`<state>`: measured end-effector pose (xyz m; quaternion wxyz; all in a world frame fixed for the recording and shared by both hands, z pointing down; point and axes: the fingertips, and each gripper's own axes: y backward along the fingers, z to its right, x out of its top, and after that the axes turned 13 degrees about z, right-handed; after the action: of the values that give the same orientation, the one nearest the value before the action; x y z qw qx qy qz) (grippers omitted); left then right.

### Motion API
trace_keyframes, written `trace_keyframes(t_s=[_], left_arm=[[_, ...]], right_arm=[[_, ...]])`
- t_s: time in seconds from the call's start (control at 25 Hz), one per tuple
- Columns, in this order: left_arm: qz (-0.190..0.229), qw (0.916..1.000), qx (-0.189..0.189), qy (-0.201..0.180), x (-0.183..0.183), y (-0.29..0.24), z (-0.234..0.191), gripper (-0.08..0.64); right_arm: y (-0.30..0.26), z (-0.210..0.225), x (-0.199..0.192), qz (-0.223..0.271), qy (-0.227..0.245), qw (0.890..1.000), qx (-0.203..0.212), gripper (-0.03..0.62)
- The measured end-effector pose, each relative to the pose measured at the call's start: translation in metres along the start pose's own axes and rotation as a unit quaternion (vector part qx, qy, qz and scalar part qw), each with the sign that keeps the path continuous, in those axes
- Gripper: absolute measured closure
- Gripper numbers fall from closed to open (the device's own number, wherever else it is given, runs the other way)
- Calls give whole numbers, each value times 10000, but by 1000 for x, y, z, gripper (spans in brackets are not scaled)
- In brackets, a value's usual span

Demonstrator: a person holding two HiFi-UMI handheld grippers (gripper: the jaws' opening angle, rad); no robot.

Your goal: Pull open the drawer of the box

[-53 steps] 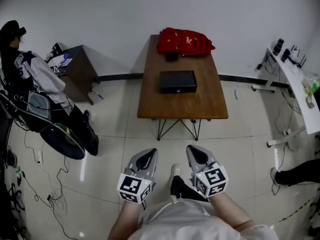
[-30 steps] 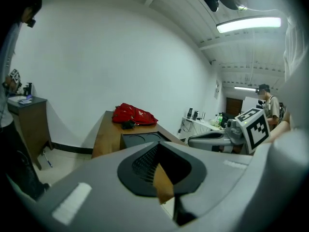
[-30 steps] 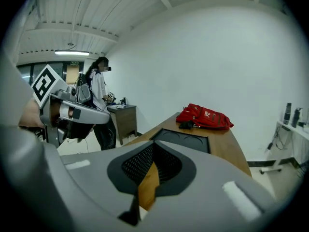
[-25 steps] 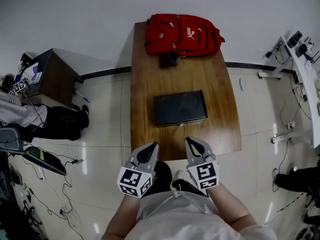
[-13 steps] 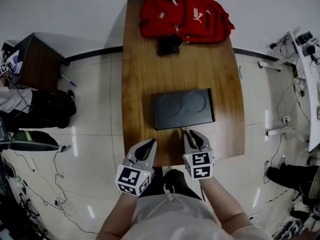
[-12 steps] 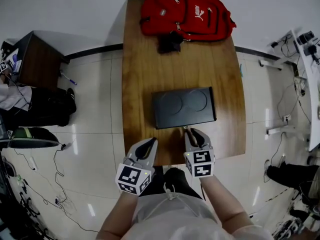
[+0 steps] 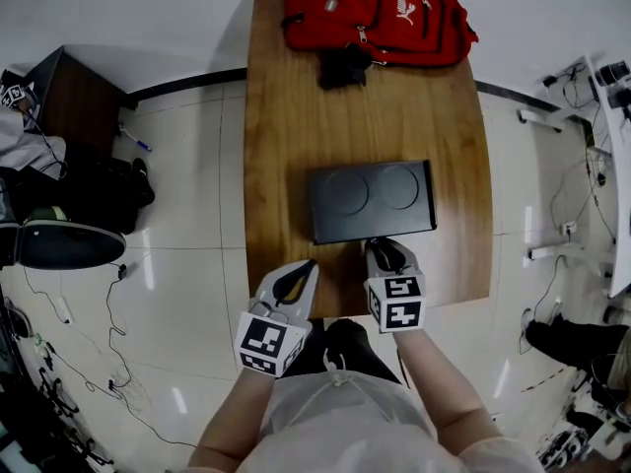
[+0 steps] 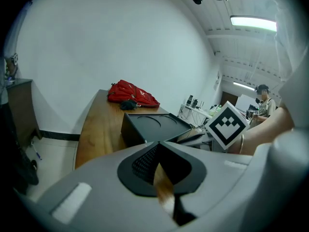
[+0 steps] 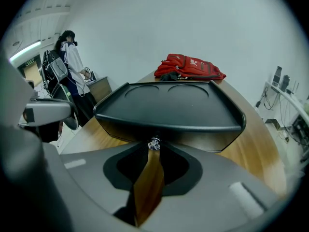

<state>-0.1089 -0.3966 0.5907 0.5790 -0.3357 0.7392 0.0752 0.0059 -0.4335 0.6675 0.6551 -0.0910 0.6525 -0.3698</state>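
Note:
A flat black box point(image 7: 370, 200) with two round recesses in its lid lies on the wooden table point(image 7: 286, 146). Its drawer front point(image 9: 164, 132) faces me and looks closed. A small shiny knob point(image 9: 154, 143) sticks out of that front. My right gripper point(image 7: 381, 248) reaches the box's near side, and its jaw tips point(image 9: 153, 148) close in on the knob. Over the table's near edge, left of the box and apart from it, my left gripper point(image 7: 303, 272) hangs shut with nothing in it point(image 8: 157, 147).
A red backpack point(image 7: 380, 13) and a small black pouch point(image 7: 345, 67) lie at the table's far end. A dark side cabinet point(image 7: 74, 92) and a seated person point(image 7: 39, 195) are on the left. A white desk point(image 7: 616, 166) stands at the right.
I have come up to the table from across the floor. My right gripper has moved forward to the box's front, onto the knob. The left one stays at the table edge.

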Motion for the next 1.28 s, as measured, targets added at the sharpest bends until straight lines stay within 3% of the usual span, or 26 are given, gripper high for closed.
trace_keyframes(t_s=[0.6,1.08,1.28], left_arm=[[-49,10000,-4,55,-16,28,30,555],[-40,10000,29,-17,-34,58,64,555],[13,9999,91,129,-43,67,70,555]], right_arm=[[36,-13,-36,-160,-217,9993,254,517],[77,-28,-76,-376,-90,9984,418,517],[82,-33,-81,-318,269,9983,412,517]])
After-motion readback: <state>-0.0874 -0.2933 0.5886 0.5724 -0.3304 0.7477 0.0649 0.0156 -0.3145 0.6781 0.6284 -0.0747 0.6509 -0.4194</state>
